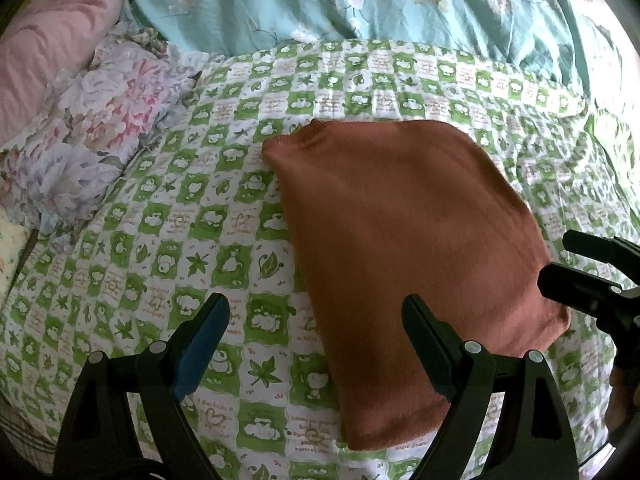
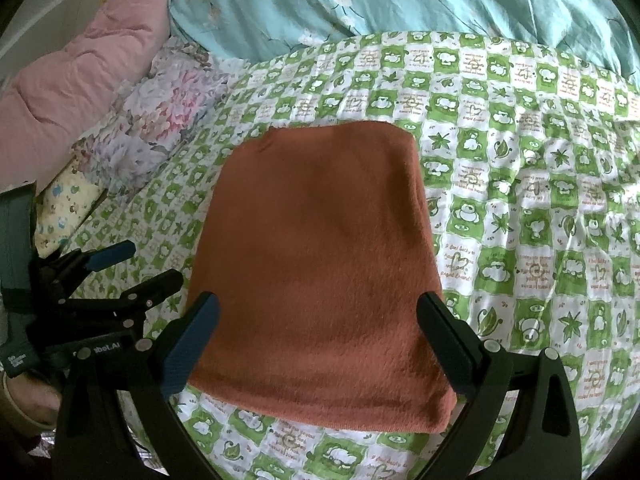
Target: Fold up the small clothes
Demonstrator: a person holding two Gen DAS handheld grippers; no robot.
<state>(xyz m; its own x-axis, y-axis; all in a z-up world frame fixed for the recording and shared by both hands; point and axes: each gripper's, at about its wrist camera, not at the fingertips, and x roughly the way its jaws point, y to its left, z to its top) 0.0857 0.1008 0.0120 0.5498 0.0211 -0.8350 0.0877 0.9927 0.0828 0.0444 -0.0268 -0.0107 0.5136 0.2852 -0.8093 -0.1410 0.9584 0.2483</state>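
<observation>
A rust-brown knitted garment (image 1: 404, 248) lies folded into a flat rectangle on the green-and-white checked bedsheet (image 1: 168, 240); the right wrist view shows the garment (image 2: 320, 264) filling the middle. My left gripper (image 1: 316, 312) hovers open over its left near edge, holding nothing. My right gripper (image 2: 320, 312) stands open just above the garment's near end, fingers spread to either side, nothing between them. The right gripper (image 1: 560, 260) shows at the right edge of the left wrist view, and the left gripper (image 2: 154, 266) shows open at the left in the right wrist view.
A floral pillow (image 1: 92, 132) and a pink quilt (image 1: 44, 52) lie at the far left. A teal floral duvet (image 1: 360, 4) is bunched along the back. A small yellow patterned cloth (image 2: 68, 208) sits at the left. A hand (image 2: 28, 400) holds the left gripper.
</observation>
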